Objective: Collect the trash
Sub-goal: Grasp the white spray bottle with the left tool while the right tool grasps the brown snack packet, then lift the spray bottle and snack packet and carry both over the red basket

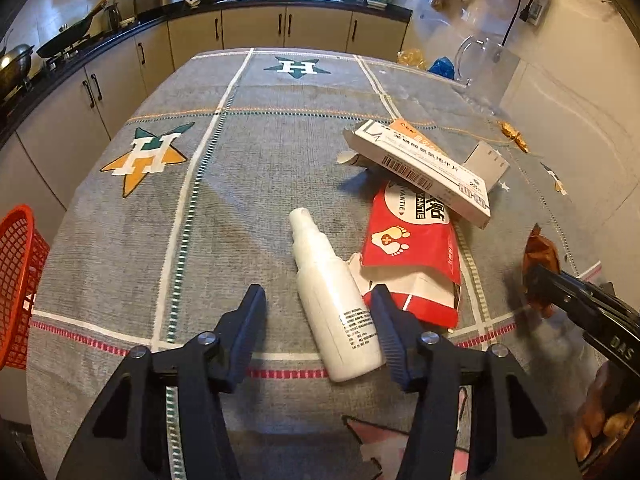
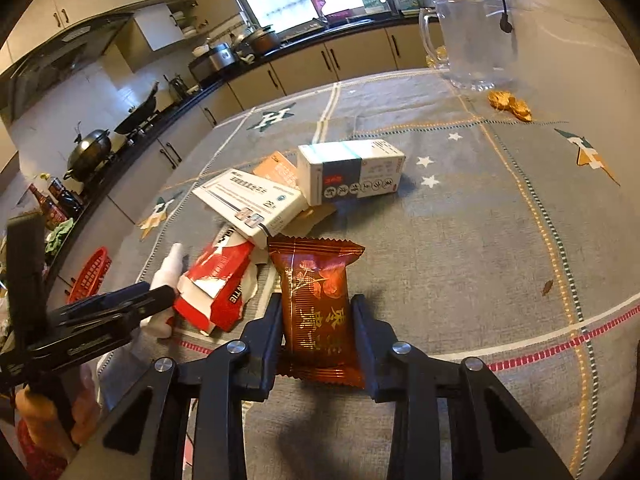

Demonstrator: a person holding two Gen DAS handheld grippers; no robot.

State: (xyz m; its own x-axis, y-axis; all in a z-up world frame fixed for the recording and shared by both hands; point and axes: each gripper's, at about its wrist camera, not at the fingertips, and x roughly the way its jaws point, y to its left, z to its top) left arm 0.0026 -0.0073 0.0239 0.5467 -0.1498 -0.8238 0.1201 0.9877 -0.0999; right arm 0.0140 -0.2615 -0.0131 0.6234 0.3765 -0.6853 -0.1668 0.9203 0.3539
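The brown snack wrapper point(image 2: 316, 312) lies flat on the table point(image 2: 460, 240), pinched from both sides by the right gripper point(image 2: 316, 310); lifting it straight up should keep the crinkly film from slipping. The left gripper point(image 1: 318, 306) stands half open around the white spray bottle point(image 1: 332, 300), its right finger point(image 1: 384, 320) touching it, its left finger apart. The torn red pouch point(image 1: 412, 248) and white carton point(image 1: 424, 172) crowd just beside; the red basket point(image 1: 18, 280) waits at the table's left edge.

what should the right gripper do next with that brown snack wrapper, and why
Probably finish closing, then lift. The right gripper has its fingers at both sides of the brown snack wrapper, which lies flat on the tablecloth.
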